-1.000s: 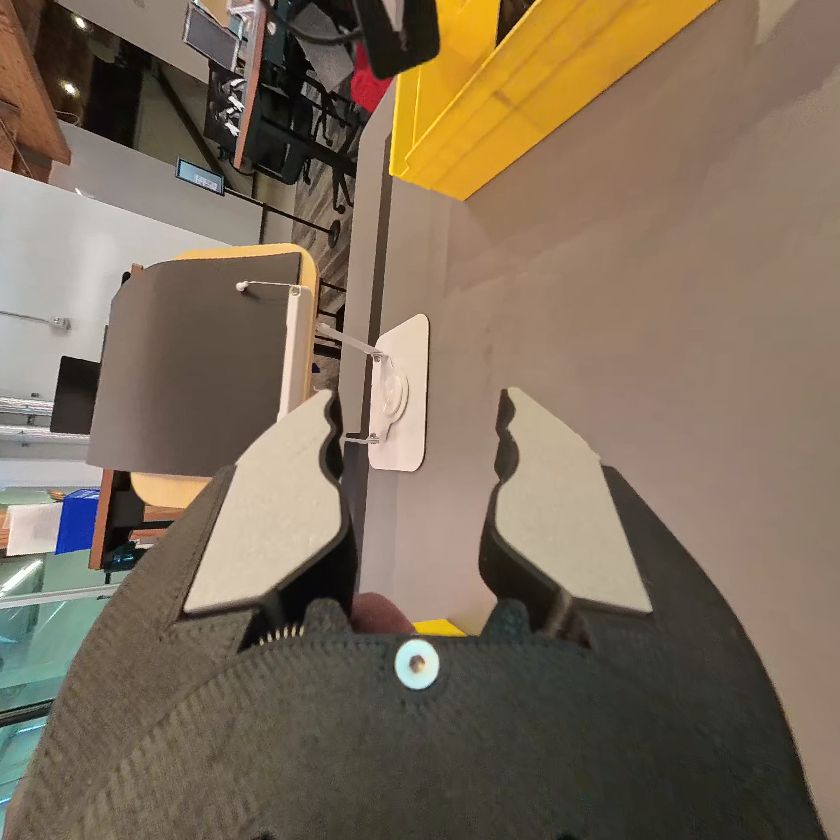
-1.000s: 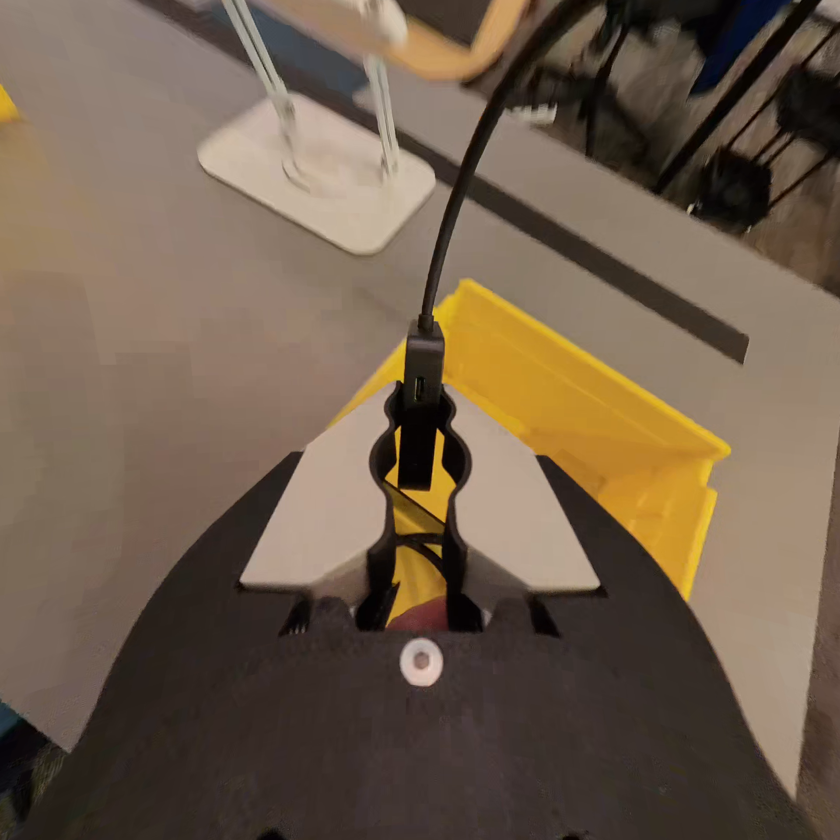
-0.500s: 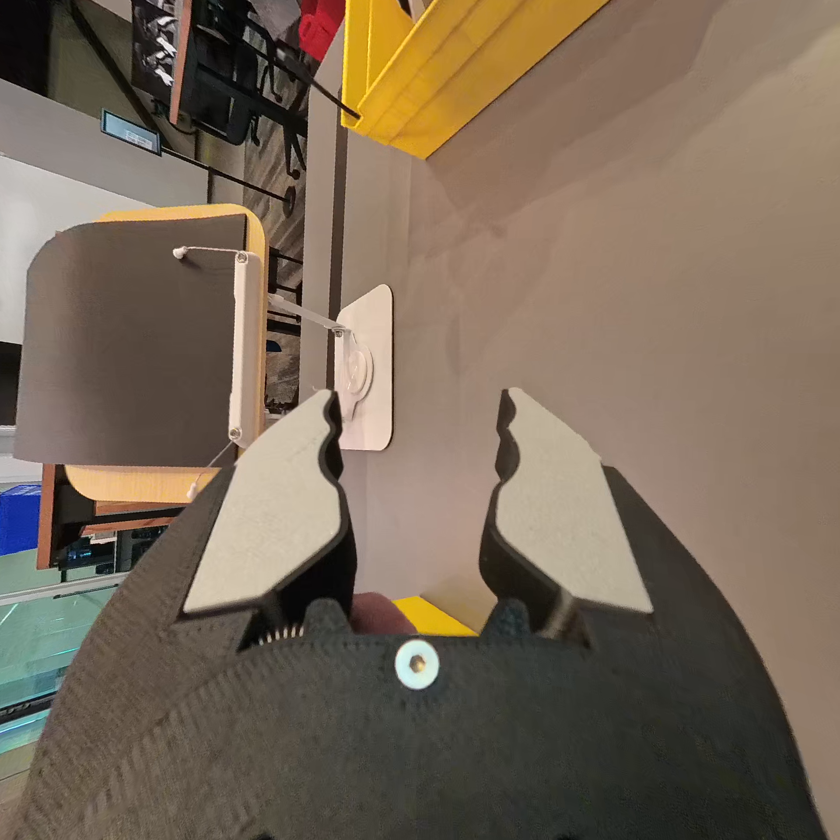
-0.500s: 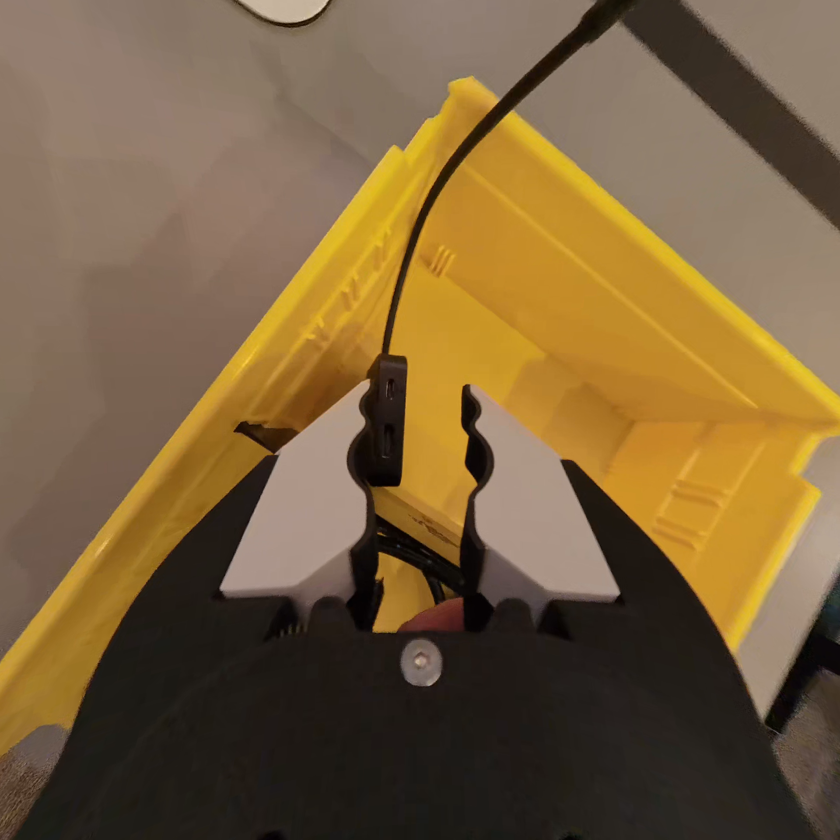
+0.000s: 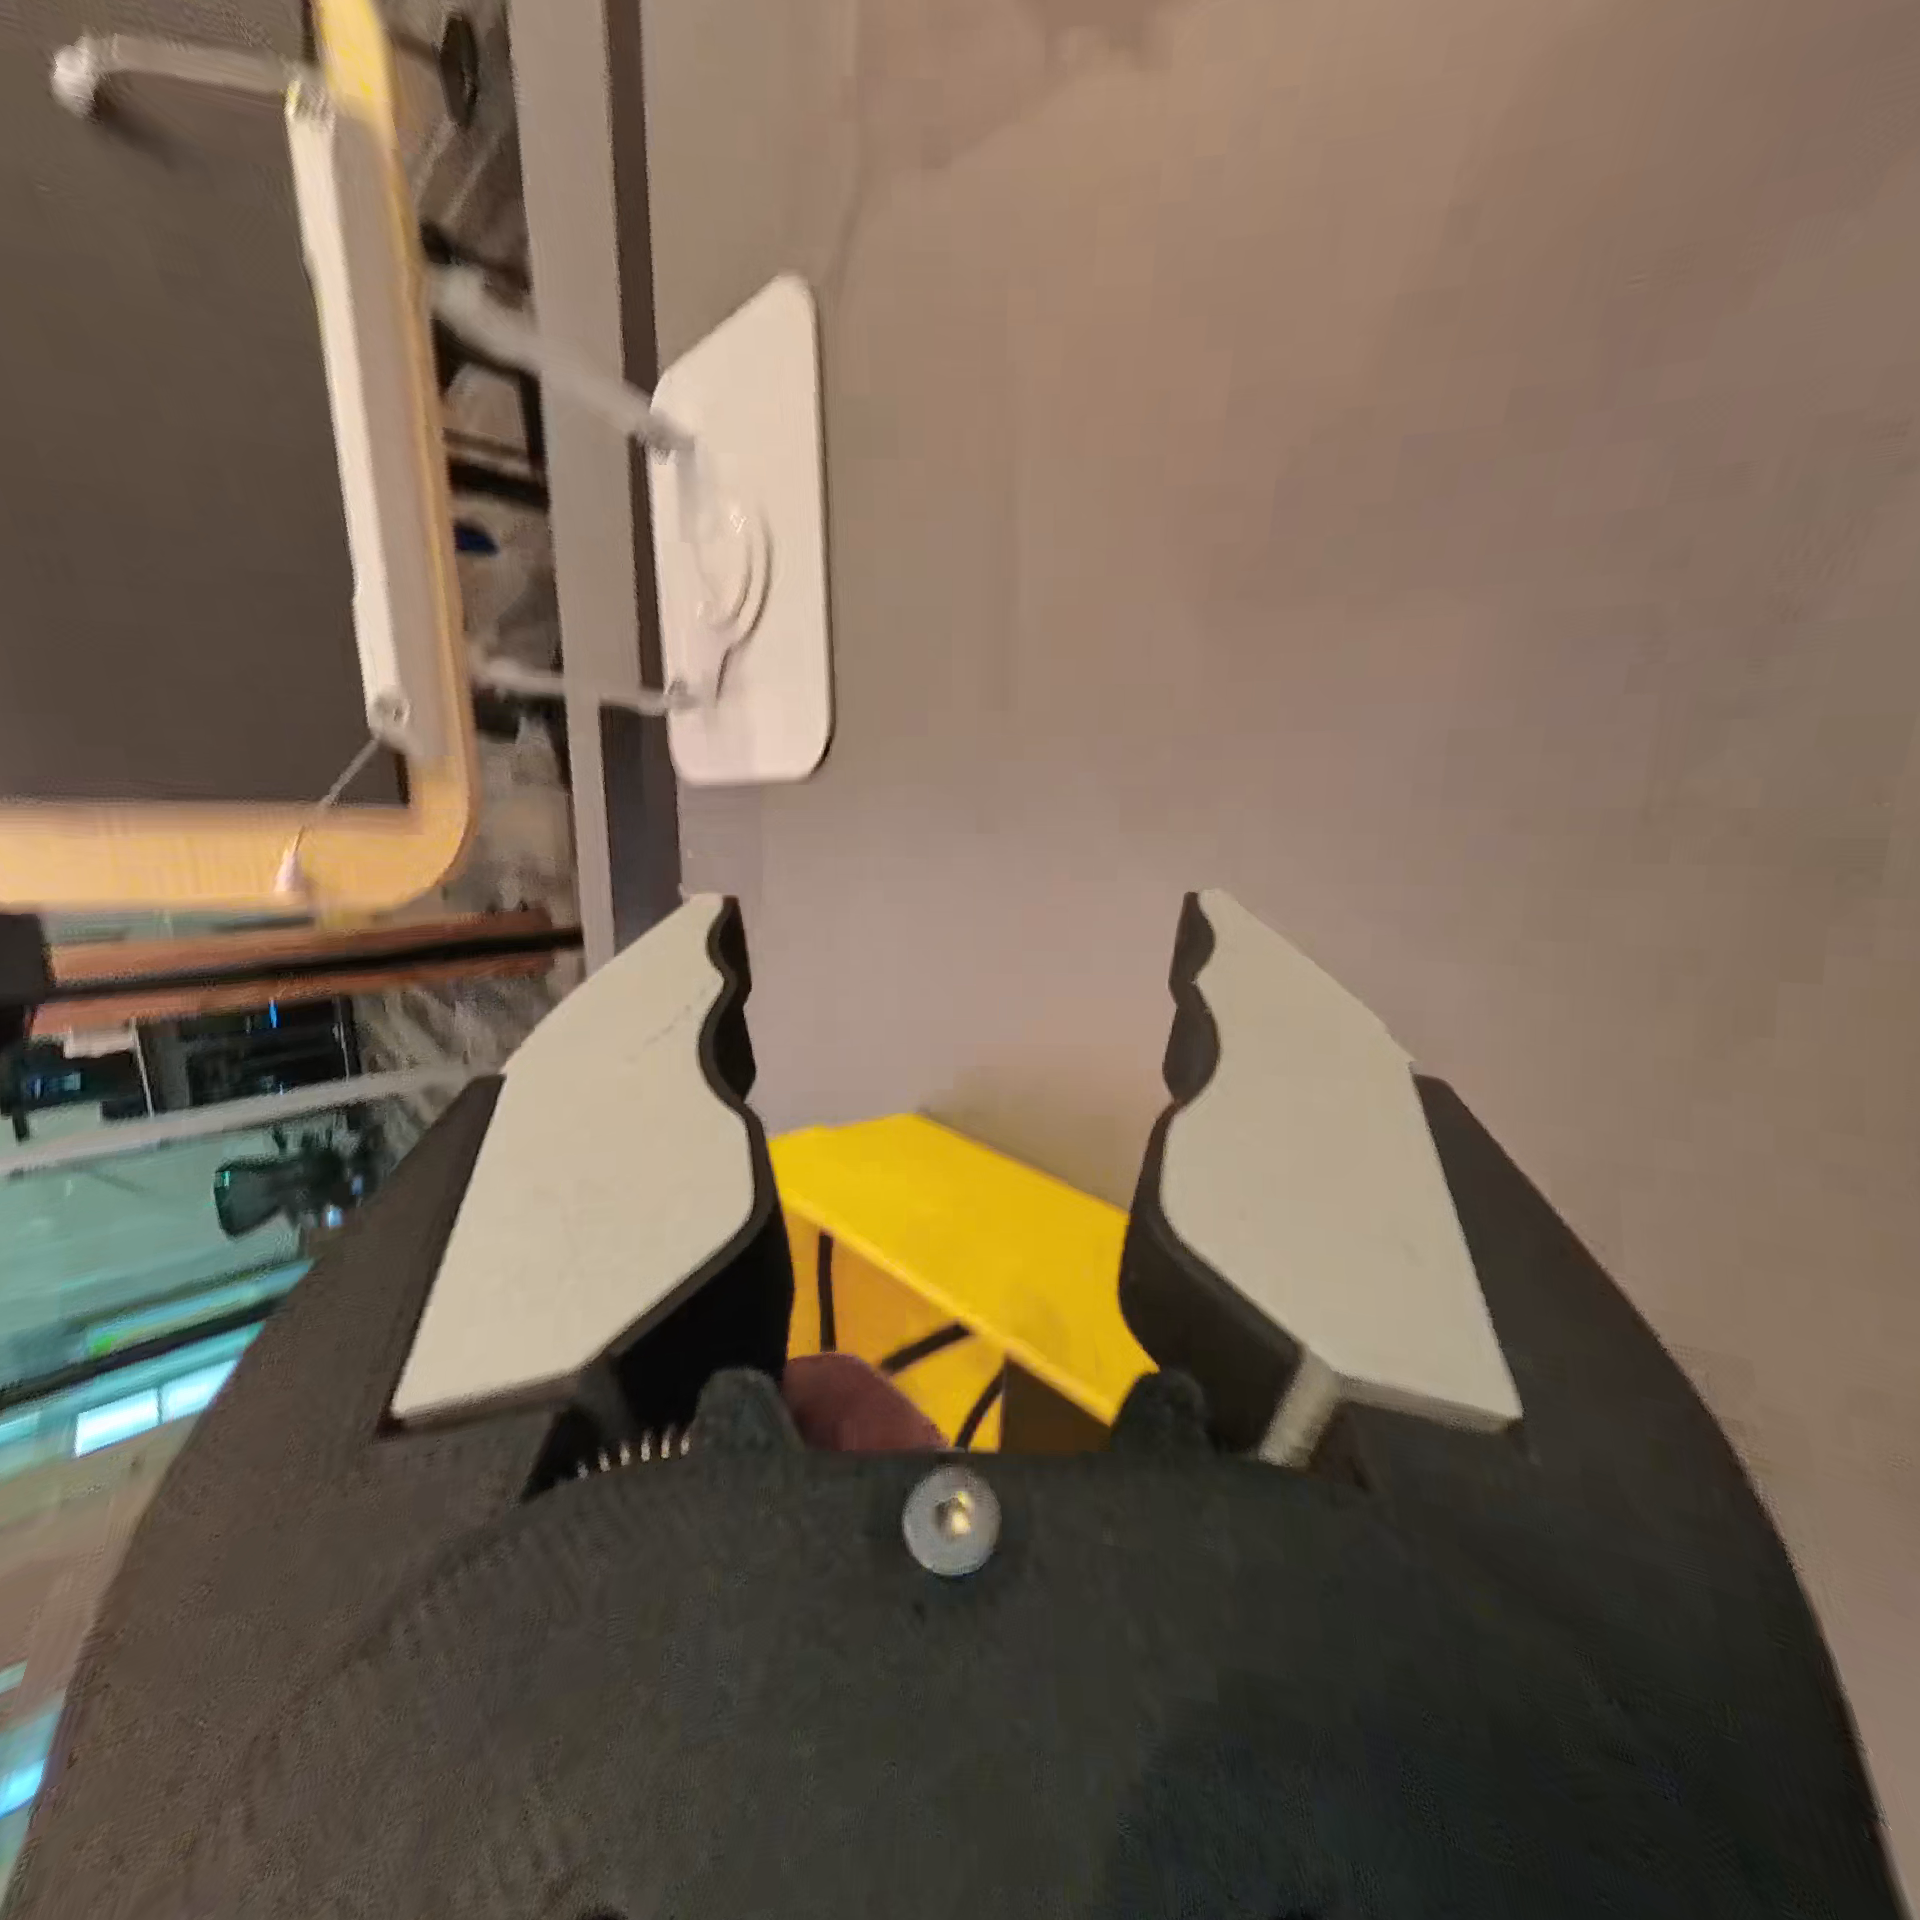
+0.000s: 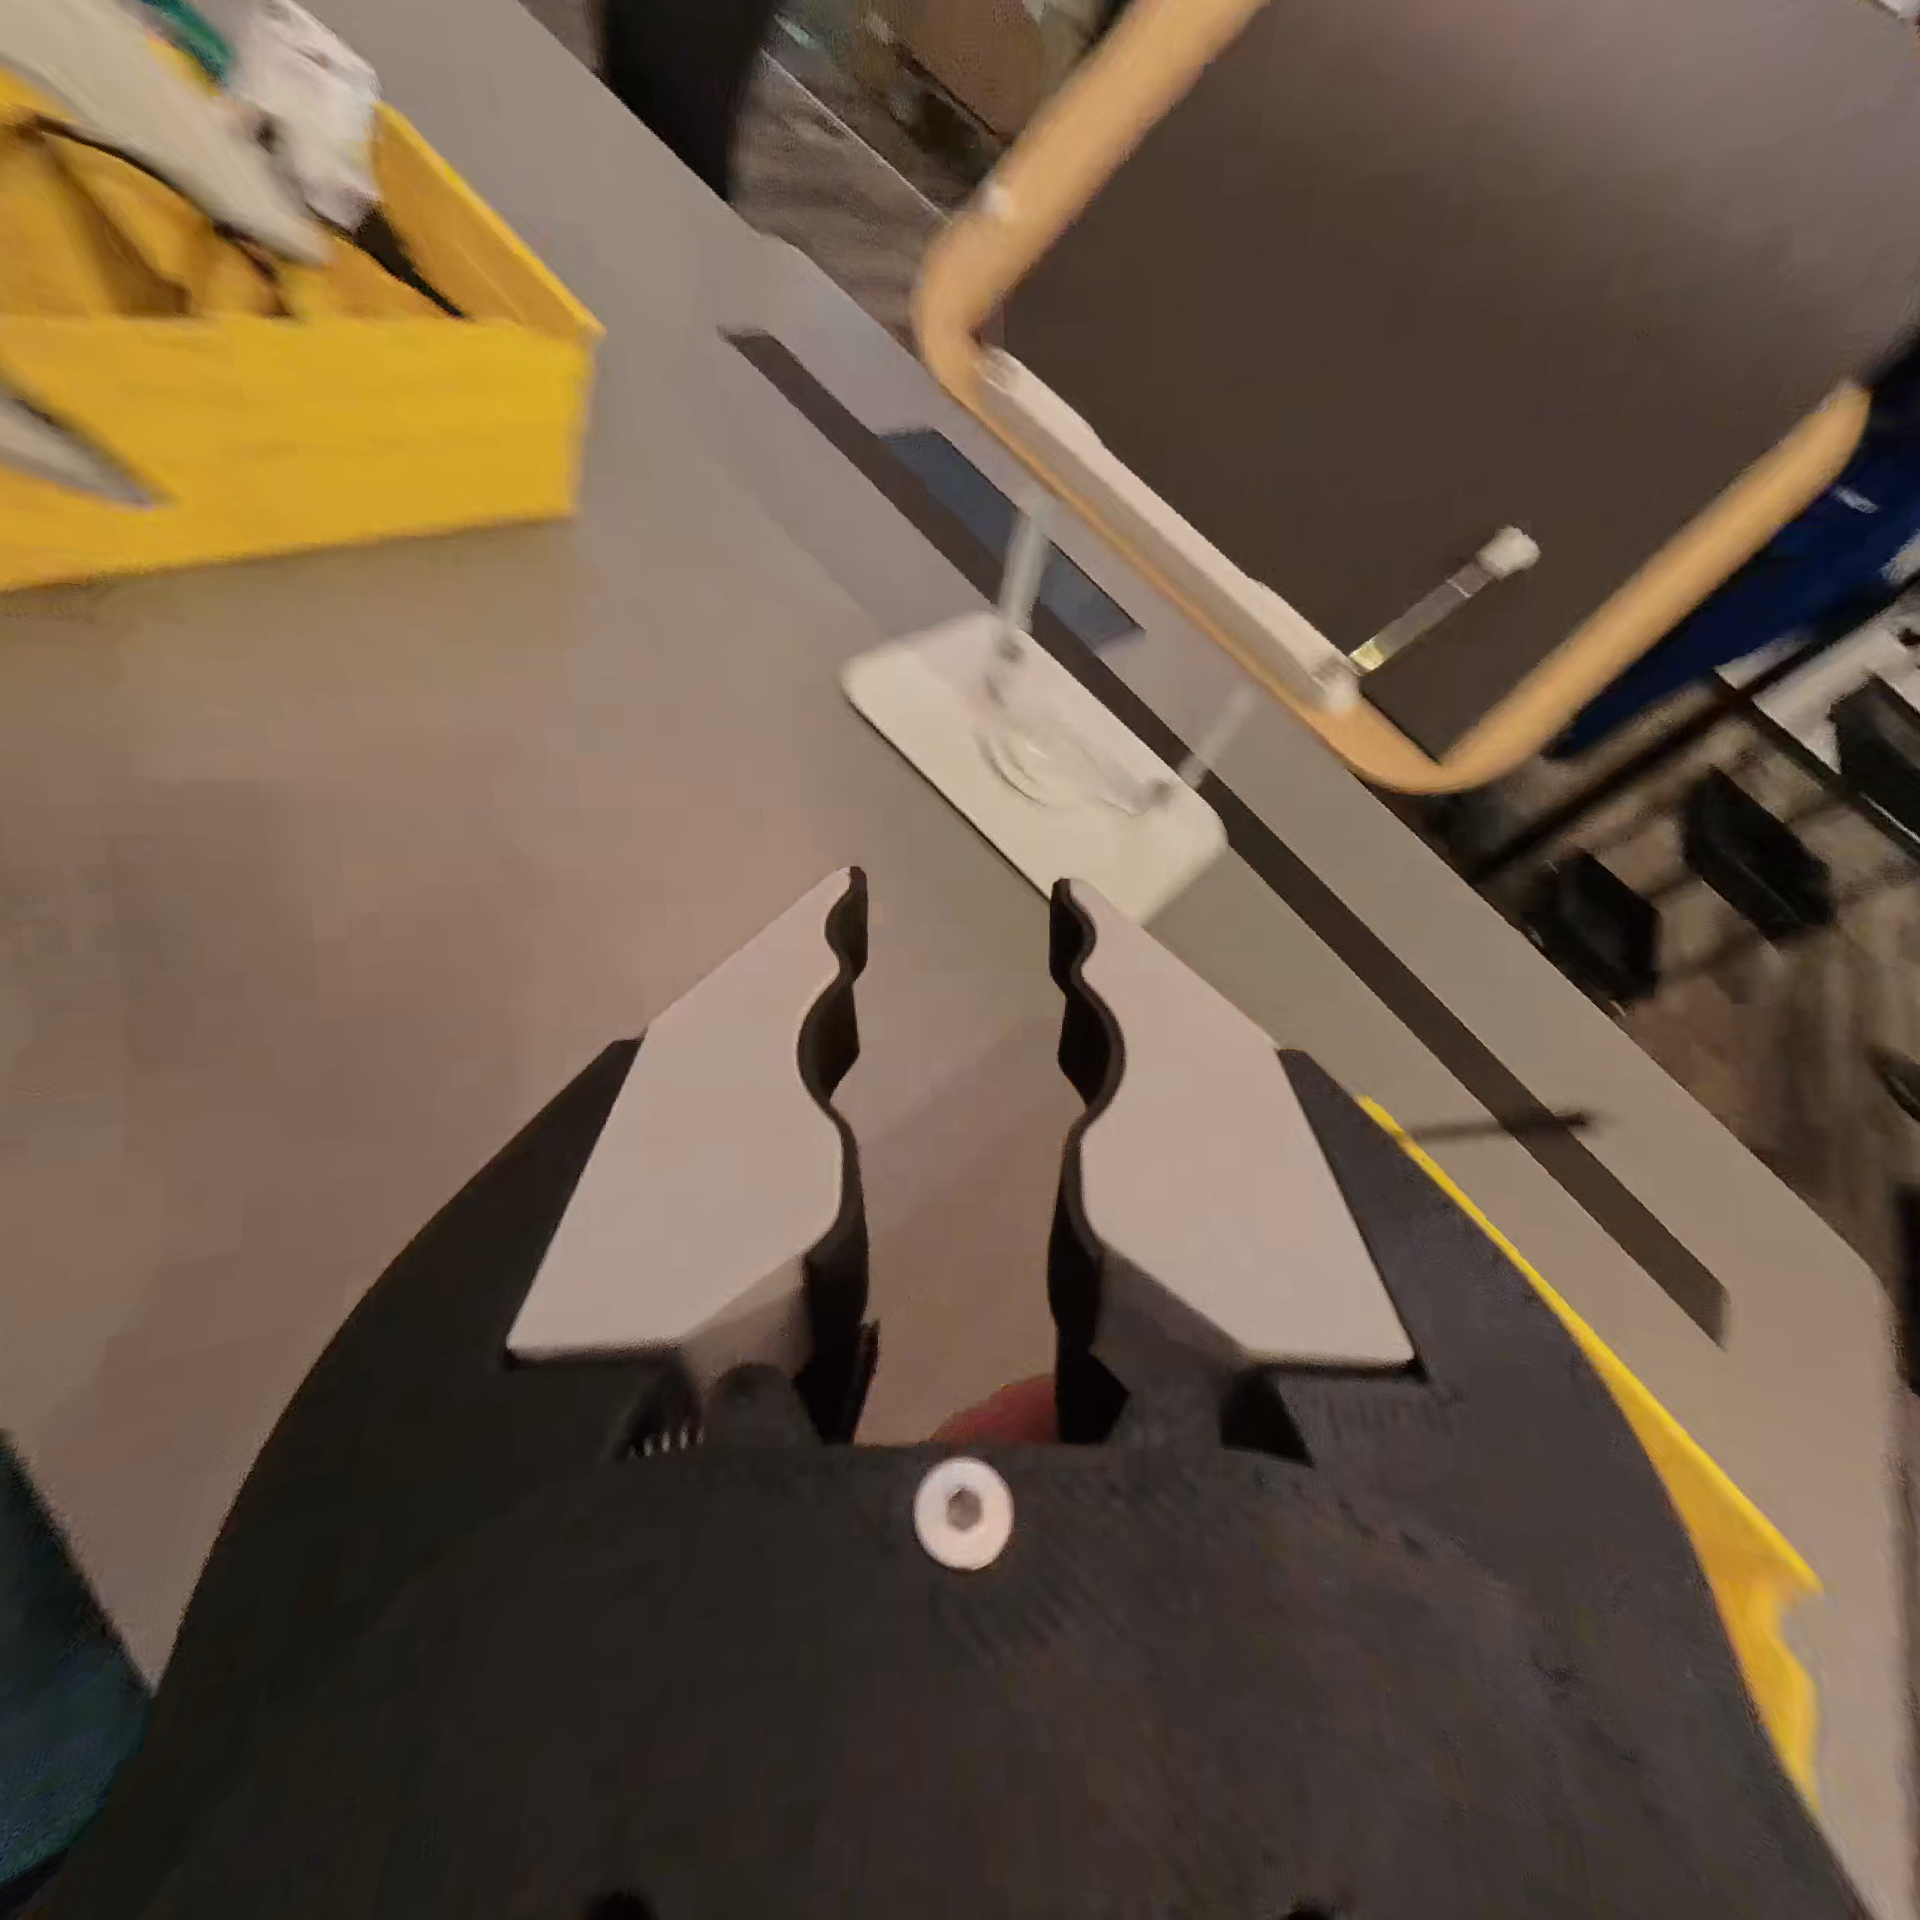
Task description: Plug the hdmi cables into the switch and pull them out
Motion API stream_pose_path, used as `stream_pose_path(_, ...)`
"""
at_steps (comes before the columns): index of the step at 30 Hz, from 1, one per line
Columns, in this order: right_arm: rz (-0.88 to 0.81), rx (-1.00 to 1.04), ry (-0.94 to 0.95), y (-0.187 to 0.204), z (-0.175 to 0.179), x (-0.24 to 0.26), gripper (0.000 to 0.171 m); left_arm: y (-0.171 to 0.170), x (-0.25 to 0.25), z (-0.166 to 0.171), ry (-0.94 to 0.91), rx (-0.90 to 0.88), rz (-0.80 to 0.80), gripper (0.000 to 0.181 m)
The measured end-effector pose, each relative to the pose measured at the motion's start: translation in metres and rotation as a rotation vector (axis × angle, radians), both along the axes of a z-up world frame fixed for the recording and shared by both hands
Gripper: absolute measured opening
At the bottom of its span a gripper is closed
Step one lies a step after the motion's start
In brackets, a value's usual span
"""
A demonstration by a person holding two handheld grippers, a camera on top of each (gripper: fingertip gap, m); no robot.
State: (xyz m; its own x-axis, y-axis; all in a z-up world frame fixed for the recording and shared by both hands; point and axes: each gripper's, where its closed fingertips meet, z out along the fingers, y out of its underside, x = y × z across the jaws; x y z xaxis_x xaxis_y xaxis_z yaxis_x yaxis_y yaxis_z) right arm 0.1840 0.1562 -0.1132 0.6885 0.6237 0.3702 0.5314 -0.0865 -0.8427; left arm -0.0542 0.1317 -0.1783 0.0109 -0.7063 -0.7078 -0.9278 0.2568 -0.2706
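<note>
Your left fingers (image 5: 613, 1164) are spread wide with nothing between them; the left gripper (image 5: 961, 1018) hangs over the grey desk (image 5: 1351, 520), its view rolled on its side. Low in the gap between those fingers sits a corner of a yellow bin (image 5: 966, 1205), and thin black cables (image 5: 826, 1294) show inside it — too little is visible to tell their plugs or any switch box.

Your right fingers (image 6: 1174, 1164) stand a narrow way apart and hold nothing; bare desk shows through the slot. The right gripper (image 6: 958, 914) points forward and down across the desk toward a white stand base (image 6: 1039, 779), which lies just past the fingertips near the desk's far edge. Clear rods rise from that base to a dark panel with a tan rim (image 6: 1455, 343).

At the far left of the right wrist view is another yellow bin (image 6: 312, 416) — it holds blurred white and black items that cannot be made out. A yellow bin edge (image 6: 1704, 1496) runs under the right side of your right gripper. Both views are motion-blurred.
</note>
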Motion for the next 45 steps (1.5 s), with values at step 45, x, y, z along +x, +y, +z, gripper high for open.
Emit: stream_pose_path(45,0.367,-0.297,0.231,-0.035,-0.129,-0.142,0.032,0.15,-0.264,-0.007,0.226,0.119,0.594,0.027)
